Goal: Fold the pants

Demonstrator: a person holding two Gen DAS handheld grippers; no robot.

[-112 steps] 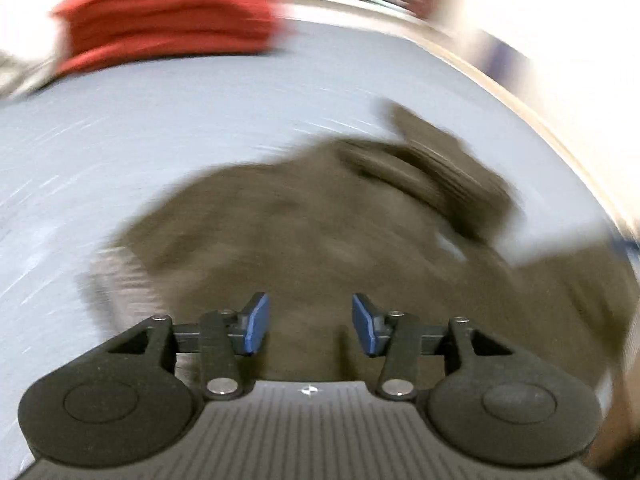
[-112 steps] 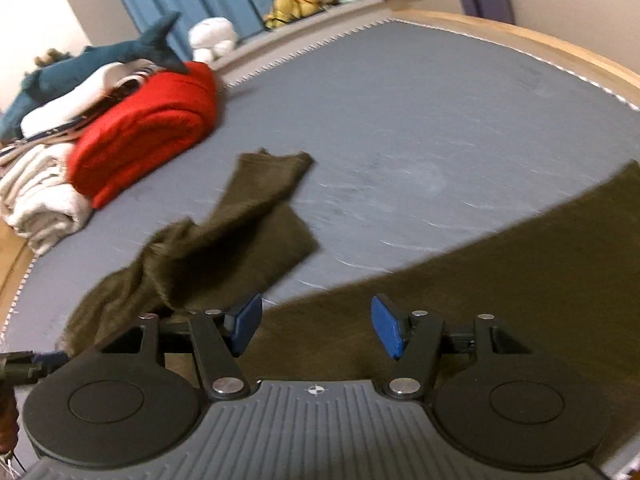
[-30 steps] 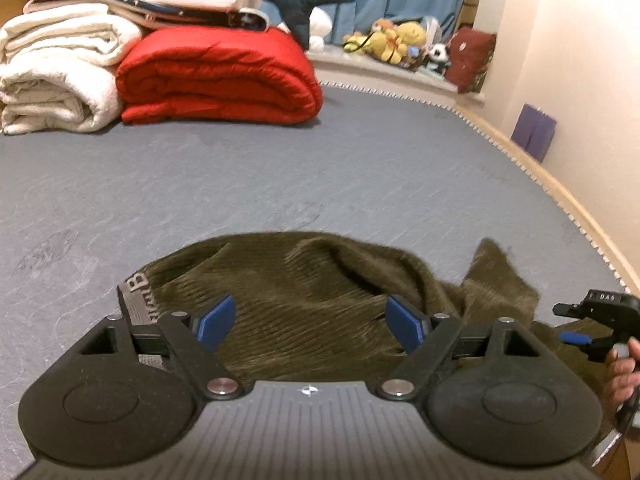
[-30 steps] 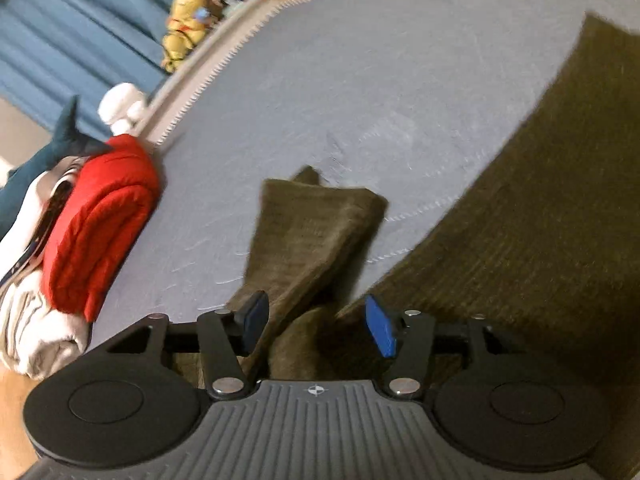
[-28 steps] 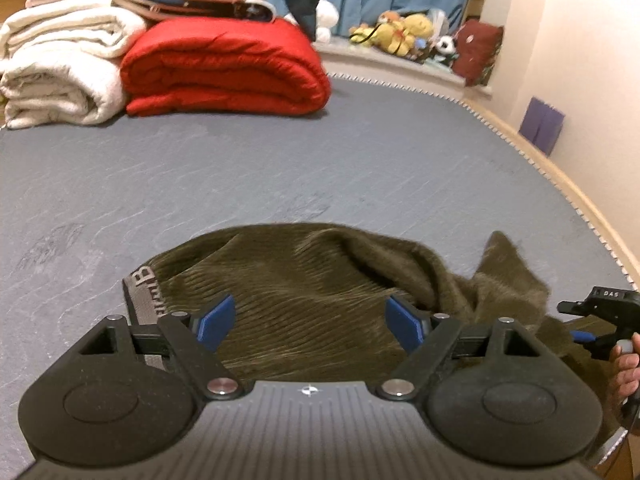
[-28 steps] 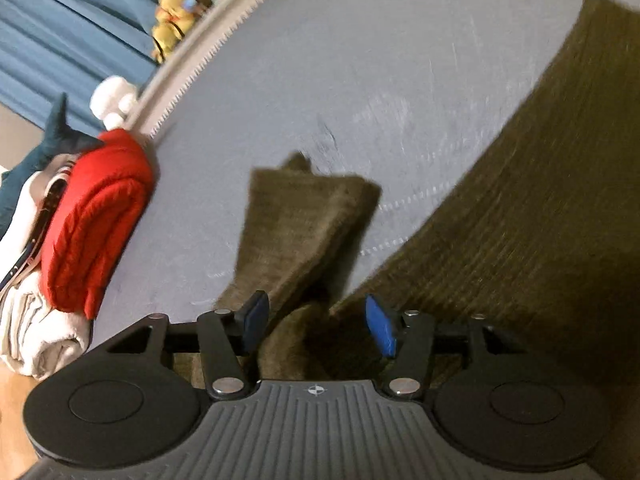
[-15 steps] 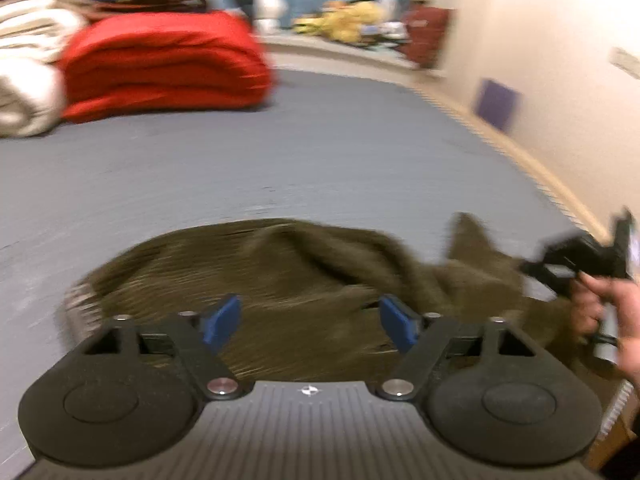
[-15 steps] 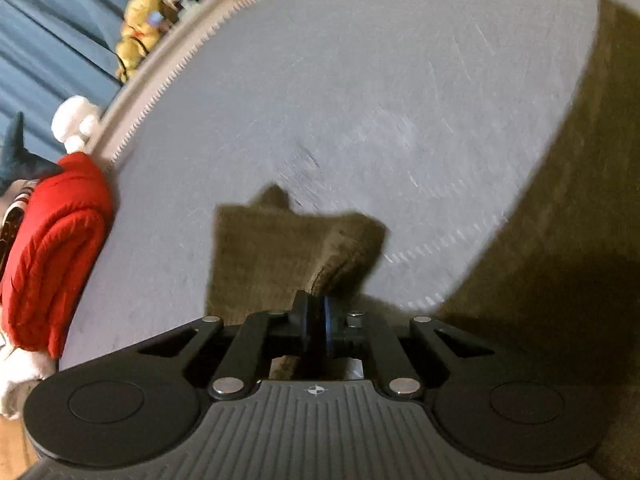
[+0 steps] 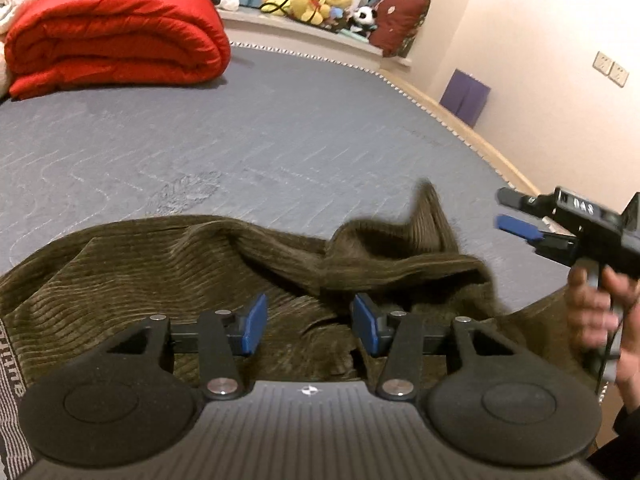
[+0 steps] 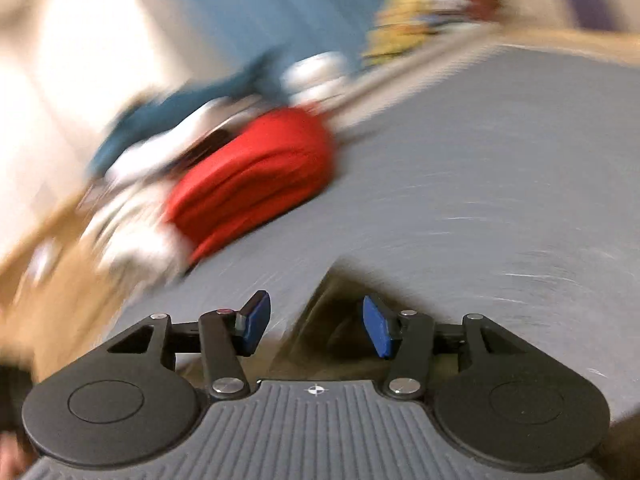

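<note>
Both claws released, our left claw [image 9: 306, 322] sits right over the rumpled pants [image 9: 168, 264], nearer than our right claw [image 10: 316, 328].

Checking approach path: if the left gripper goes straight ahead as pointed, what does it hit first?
Probably the bunched ridge of the olive corduroy pants directly ahead of the open left gripper; depth is uncertain.

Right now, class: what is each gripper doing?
Left gripper: open, holding nothing, above the olive pants.
Right gripper: open, holding nothing; the view is blurred.
</note>
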